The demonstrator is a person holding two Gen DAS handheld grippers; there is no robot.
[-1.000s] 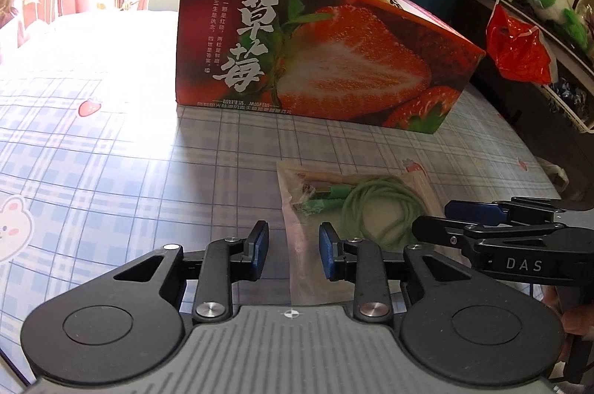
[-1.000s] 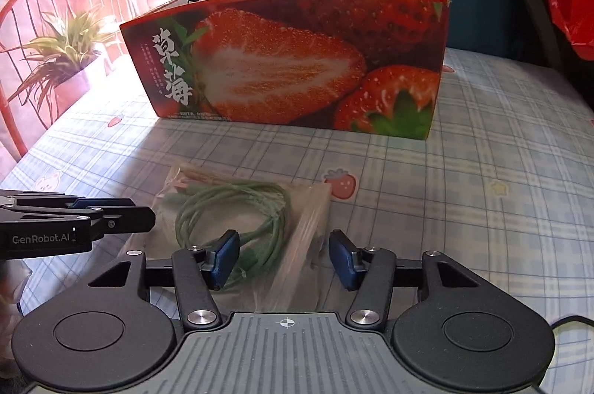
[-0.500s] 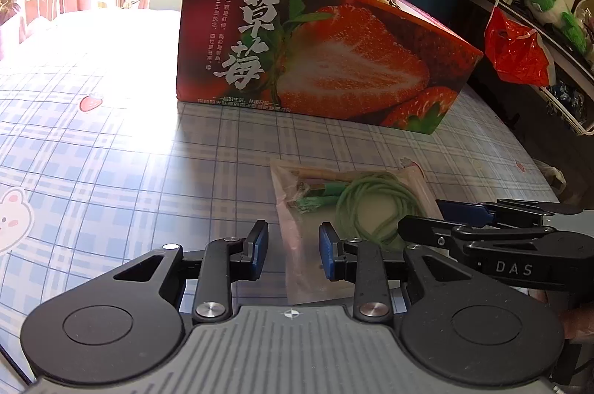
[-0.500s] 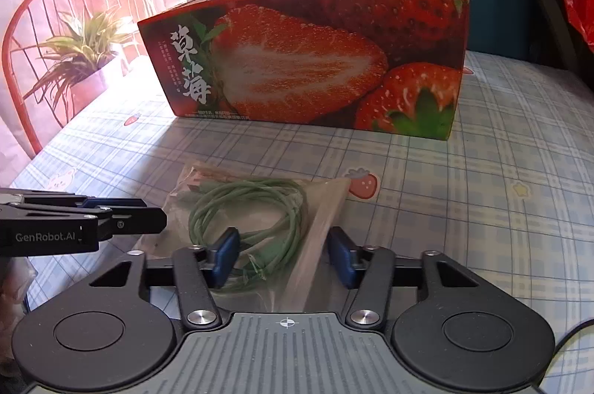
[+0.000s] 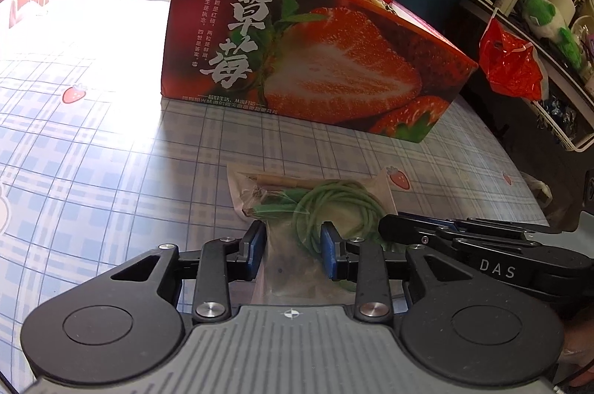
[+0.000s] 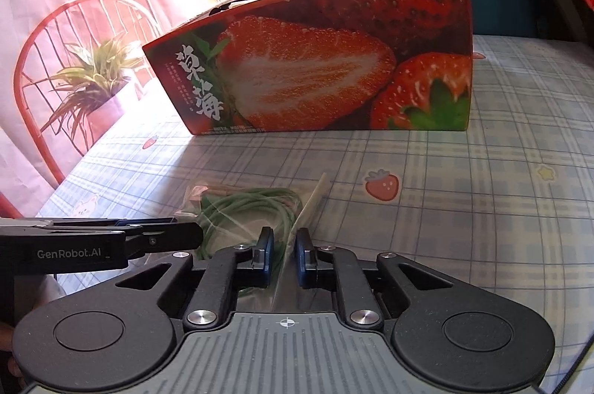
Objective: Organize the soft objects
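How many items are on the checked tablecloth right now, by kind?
Red strawberry-printed cardboard box: 1
Clear plastic bag holding a coiled green cord: 1
Handheld black two-finger grippers over the bag: 2, the left gripper and the right gripper
Total: 4

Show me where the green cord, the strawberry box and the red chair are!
green cord (image 5: 336, 204): left wrist view, its coiled loop.
strawberry box (image 6: 315, 74): right wrist view, its printed front.
red chair (image 6: 37, 33): right wrist view, its curved backrest.
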